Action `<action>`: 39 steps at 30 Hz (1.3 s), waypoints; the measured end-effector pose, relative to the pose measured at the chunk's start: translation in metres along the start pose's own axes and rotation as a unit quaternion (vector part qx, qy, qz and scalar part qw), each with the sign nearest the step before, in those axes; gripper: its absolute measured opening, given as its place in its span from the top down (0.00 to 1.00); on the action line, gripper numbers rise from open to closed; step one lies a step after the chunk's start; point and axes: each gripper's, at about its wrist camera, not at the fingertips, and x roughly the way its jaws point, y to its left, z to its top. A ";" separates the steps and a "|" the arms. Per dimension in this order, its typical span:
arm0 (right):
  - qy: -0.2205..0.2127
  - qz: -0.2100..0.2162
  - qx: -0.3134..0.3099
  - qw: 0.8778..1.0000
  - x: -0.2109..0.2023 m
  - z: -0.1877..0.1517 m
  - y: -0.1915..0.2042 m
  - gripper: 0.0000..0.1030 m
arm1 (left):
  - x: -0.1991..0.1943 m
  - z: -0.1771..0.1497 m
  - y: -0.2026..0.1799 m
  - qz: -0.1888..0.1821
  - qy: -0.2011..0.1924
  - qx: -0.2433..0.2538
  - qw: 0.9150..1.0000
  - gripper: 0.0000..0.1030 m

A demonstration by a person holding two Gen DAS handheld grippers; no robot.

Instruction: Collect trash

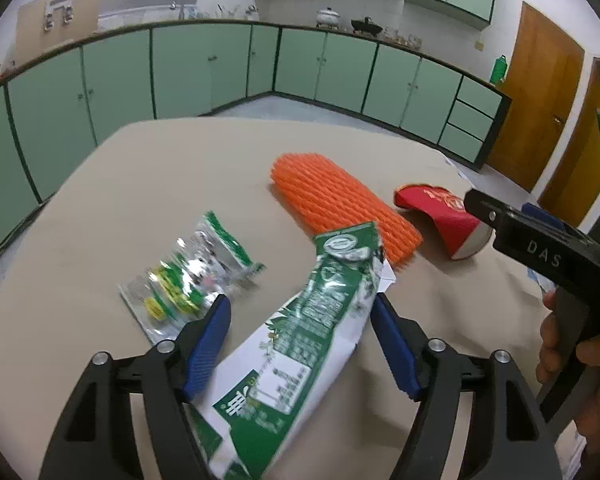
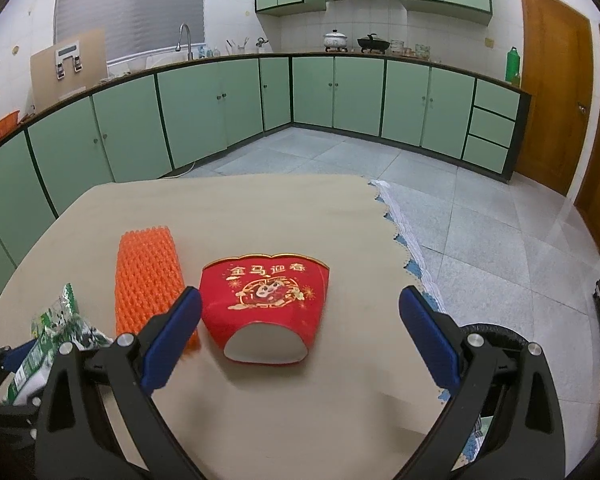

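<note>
Green-and-white wrapper (image 1: pixel 300 356) lying between the blue pads of the left gripper (image 1: pixel 300 344), long axis running from bottom centre of the left wrist frame up and slightly right, torn green end pointing at the orange foam net (image 1: pixel 340 208). Jaws wide apart, left pad clear of the wrapper, right pad just beside its edge; contact there not discernible, no grip visible. Clear green-and-yellow packet (image 1: pixel 188 276) just left of the left pad, tilted upper right to lower left, blurred. Foam net lying diagonal, upper left to lower right, its near end overlapped in view by the wrapper's tip. Red paper sleeve (image 1: pixel 444 220) right of the net, partly behind the black body of the other tool and a hand (image 1: pixel 568 364) at the right edge.

In the right wrist frame, right gripper (image 2: pixel 300 328) spread wide and empty, red sleeve (image 2: pixel 266 304) centred between the pads, curved open end toward the camera, touching neither pad. Beige table (image 2: pixel 240 204) bare beyond the sleeve; scalloped cloth edge (image 2: pixel 400 232) at right dropping to grey floor tiles (image 2: pixel 480 220).
</note>
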 end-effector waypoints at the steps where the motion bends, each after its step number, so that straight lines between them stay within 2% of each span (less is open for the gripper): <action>1: 0.000 0.000 0.000 1.000 0.000 0.000 0.000 0.07 | 0.002 -0.001 -0.001 -0.003 0.006 -0.002 1.000 0.31; 3: 0.001 0.001 -0.001 1.000 0.000 0.000 -0.002 0.07 | 0.003 -0.001 -0.003 -0.007 0.007 -0.006 1.000 0.37; 5: 0.002 0.002 -0.001 1.000 0.000 -0.001 -0.002 0.07 | 0.002 -0.001 -0.006 -0.009 0.005 -0.010 1.000 0.61; 7: 0.003 0.003 -0.002 1.000 0.000 0.000 -0.003 0.07 | 0.003 -0.001 -0.007 -0.018 0.008 -0.014 1.000 0.64; 14: 0.012 0.003 -0.014 1.000 0.005 -0.001 0.003 0.07 | -0.010 0.006 -0.011 0.008 -0.039 -0.019 0.999 0.68; 28: 0.043 0.010 -0.027 0.999 0.025 0.000 0.016 0.07 | 0.019 0.024 -0.011 0.037 -0.033 -0.035 0.998 0.69; 31: 0.061 0.031 -0.029 0.997 0.030 -0.001 0.017 0.31 | 0.020 0.026 -0.011 0.039 -0.034 -0.036 0.998 0.69; 39: 0.054 0.052 -0.022 0.997 0.014 -0.006 0.012 0.37 | 0.015 0.022 -0.015 0.048 -0.039 -0.029 0.998 0.69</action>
